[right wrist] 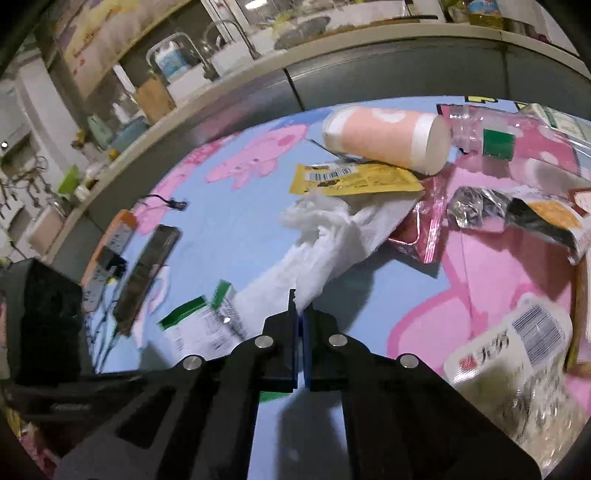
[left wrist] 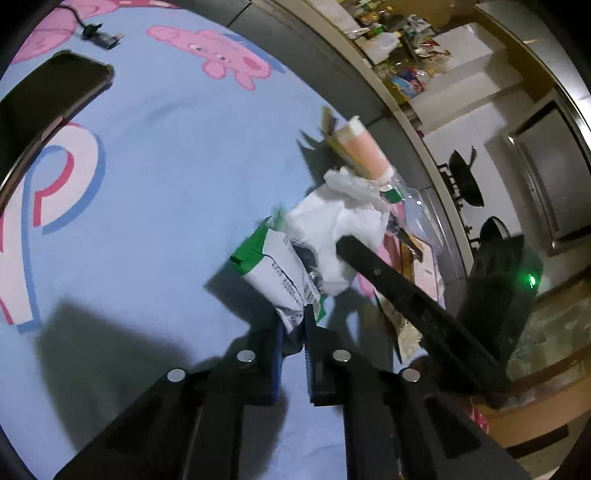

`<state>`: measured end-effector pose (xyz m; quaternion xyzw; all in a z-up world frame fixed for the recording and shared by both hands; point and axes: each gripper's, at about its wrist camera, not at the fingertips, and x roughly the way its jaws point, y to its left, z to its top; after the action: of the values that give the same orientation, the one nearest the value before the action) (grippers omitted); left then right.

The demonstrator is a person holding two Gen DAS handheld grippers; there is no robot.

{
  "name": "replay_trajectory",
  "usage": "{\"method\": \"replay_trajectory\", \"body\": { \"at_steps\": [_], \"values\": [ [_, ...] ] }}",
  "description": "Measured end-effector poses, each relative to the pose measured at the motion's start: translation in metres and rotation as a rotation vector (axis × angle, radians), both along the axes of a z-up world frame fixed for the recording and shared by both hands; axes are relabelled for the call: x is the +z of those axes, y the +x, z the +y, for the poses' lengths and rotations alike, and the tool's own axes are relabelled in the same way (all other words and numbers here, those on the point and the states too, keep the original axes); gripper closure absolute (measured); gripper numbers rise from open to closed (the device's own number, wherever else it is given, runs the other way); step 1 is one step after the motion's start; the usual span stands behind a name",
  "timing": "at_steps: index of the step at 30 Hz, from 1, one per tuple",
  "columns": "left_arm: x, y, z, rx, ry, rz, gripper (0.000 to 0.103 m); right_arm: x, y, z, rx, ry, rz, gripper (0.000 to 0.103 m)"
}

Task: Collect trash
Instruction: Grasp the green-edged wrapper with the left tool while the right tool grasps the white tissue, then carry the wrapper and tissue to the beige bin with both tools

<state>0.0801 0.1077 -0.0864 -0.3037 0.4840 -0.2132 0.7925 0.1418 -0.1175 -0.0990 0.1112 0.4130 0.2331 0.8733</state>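
Observation:
My left gripper (left wrist: 293,325) is shut on a green and white wrapper (left wrist: 275,271) and holds it above the blue cartoon tablecloth (left wrist: 166,177). My right gripper (right wrist: 302,314) is shut on a white tissue (right wrist: 325,236) that trails away from the fingertips; the same tissue shows in the left wrist view (left wrist: 332,229). The right gripper's body (left wrist: 413,306) crosses the left wrist view. The green and white wrapper also shows in the right wrist view (right wrist: 207,325). A pink paper cup (right wrist: 388,138) lies on its side past the tissue, above a yellow wrapper (right wrist: 354,179).
A black phone (left wrist: 51,92) and a cable plug (left wrist: 98,35) lie on the cloth far left. Pink (right wrist: 424,229), silver (right wrist: 476,206) and white barcode wrappers (right wrist: 517,347) and a clear plastic bottle (right wrist: 480,129) lie right. A grey counter edge (right wrist: 332,74) borders the table.

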Motion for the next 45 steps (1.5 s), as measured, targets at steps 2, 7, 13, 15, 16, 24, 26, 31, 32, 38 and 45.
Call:
{"method": "replay_trajectory", "body": {
  "at_steps": [2, 7, 13, 15, 16, 24, 26, 31, 32, 38, 45],
  "values": [
    [0.008, -0.004, 0.002, -0.01, -0.011, -0.033, 0.096, 0.011, -0.02, -0.009, 0.01, 0.016, -0.052, 0.102],
    [0.034, -0.017, 0.002, -0.066, -0.058, -0.129, 0.096, 0.036, -0.1, -0.054, 0.012, -0.008, -0.217, 0.102],
    [0.05, -0.028, -0.041, -0.202, -0.056, -0.182, 0.096, 0.025, -0.165, -0.122, -0.232, -0.139, -0.223, 0.101],
    [0.051, -0.029, -0.063, -0.262, -0.039, -0.19, 0.096, 0.015, -0.178, -0.147, -0.334, -0.213, -0.201, 0.101],
    [0.051, -0.03, -0.077, -0.3, -0.03, -0.189, 0.096, 0.01, -0.181, -0.155, -0.362, -0.233, -0.185, 0.101],
    [0.043, -0.038, -0.151, -0.491, 0.042, -0.158, 0.096, -0.023, -0.208, -0.216, -0.532, -0.059, -0.036, 0.04],
    [0.042, -0.044, -0.165, -0.524, 0.063, -0.16, 0.096, -0.023, -0.218, -0.225, -0.563, -0.064, -0.048, 0.039],
    [0.039, -0.051, -0.183, -0.566, 0.097, -0.152, 0.096, -0.01, -0.216, -0.225, -0.555, -0.132, -0.15, 0.02],
    [0.04, -0.051, -0.185, -0.568, 0.101, -0.151, 0.096, -0.008, -0.213, -0.222, -0.538, -0.151, -0.165, 0.016],
    [0.047, -0.053, -0.194, -0.56, 0.135, -0.157, 0.096, -0.014, -0.173, -0.205, -0.364, -0.266, -0.143, 0.017],
    [0.048, -0.051, -0.221, -0.587, 0.181, -0.148, 0.096, -0.022, -0.176, -0.23, -0.36, -0.184, -0.12, 0.096]
  ]
}}
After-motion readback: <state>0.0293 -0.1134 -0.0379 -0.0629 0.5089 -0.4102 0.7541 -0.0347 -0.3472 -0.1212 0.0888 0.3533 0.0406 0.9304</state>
